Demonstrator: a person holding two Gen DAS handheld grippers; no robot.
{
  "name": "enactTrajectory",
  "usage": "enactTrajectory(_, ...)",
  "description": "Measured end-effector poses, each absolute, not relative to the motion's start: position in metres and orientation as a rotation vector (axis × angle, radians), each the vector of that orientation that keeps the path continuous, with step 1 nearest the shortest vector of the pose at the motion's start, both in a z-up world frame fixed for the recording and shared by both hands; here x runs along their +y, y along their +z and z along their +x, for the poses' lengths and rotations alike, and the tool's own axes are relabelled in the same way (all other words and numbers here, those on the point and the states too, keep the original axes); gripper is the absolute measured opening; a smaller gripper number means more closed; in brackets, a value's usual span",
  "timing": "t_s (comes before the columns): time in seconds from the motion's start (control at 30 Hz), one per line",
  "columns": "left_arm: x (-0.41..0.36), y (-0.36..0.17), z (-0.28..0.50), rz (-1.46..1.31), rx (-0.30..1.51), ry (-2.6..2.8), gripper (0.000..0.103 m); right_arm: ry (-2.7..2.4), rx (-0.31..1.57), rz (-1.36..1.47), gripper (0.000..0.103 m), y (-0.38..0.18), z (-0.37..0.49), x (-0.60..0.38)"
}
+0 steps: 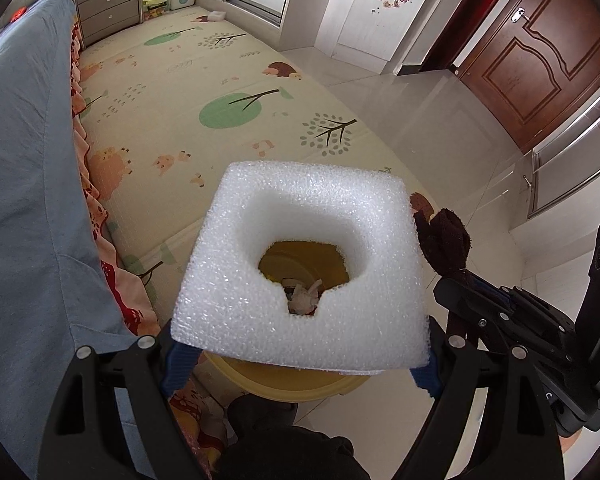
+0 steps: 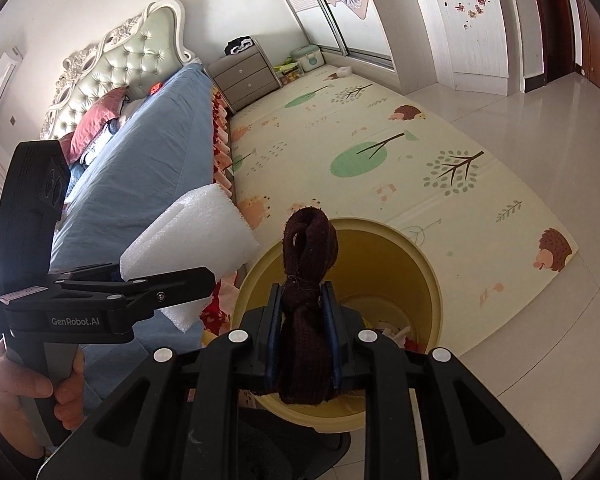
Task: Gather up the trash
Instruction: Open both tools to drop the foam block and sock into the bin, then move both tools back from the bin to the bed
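Left wrist view: the left tongs clamp the foam by its side edges above the bin, light, stiff and crushable, while the right tongs pinch a soft, limp brown cloth mid-length over the bin's mouth.

Foam hides most of the bin

In the left wrist view the white foam block covers the yellow bin, leaving only crumpled scraps too small to identify through its hole; the right gripper masks the bin's near rim and the brown knit's lower end.
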State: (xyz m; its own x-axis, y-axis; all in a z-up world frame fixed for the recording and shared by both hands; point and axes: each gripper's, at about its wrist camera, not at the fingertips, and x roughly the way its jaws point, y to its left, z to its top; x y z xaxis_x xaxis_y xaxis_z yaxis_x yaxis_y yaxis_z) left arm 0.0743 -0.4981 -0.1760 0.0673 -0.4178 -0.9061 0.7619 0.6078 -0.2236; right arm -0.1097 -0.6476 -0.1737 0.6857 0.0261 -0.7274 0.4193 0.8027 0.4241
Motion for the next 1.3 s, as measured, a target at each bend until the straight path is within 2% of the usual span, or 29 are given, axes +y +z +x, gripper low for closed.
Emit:
enactTrajectory(0.1, -0.498, -0.181, 0.075, 0.352, 1.204, -0.908, 0.085, -0.238, 0.81, 0.614, 0.025, -0.178, -0.107, -0.649)
enactTrajectory(0.13, -0.498, -0.183, 0.076, 0.351, 1.209, -0.903, 0.085, -0.235, 0.816, 0.622, 0.032, -0.179, -0.106, -0.65)
enactTrajectory(0.17, -0.498, -0.185, 0.078, 0.346, 1.217, -0.897, 0.086, -0.233, 0.824, 0.632, 0.052, -0.18, -0.105, -0.65)
enactTrajectory(0.2, -0.497, -0.187, 0.08, 0.338, 1.23, -0.885, 0.089, -0.239, 0.826, 0.631, 0.061, -0.181, -0.105, -0.651)
enactTrajectory(0.23, -0.497, -0.189, 0.084, 0.331, 1.243, -0.869, 0.097, -0.254, 0.827, 0.621, 0.062, -0.182, -0.106, -0.651)
enactTrajectory(0.27, -0.496, -0.19, 0.086, 0.322, 1.254, -0.856, 0.099, -0.26, 0.836, 0.611, 0.062, -0.185, -0.106, -0.652)
enactTrajectory(0.47, -0.494, -0.199, 0.088, 0.33, 1.304, -0.838, 0.099, -0.273, 0.851, 0.629, 0.062, -0.19, -0.112, -0.655)
enactTrajectory(0.9, -0.489, -0.19, 0.08, 0.335, 1.254, -0.861, 0.099, -0.256, 0.839, 0.608, 0.062, -0.178, -0.114, -0.646)
enactTrajectory(1.07, -0.481, -0.17, 0.076, 0.3, 1.197, -0.877, 0.099, -0.223, 0.811, 0.615, 0.062, -0.168, -0.109, -0.634)
enactTrajectory(1.3, -0.445, -0.113, 0.074, 0.25, 1.021, -0.879, 0.099, -0.19, 0.78, 0.555, 0.062, -0.144, -0.096, -0.61)
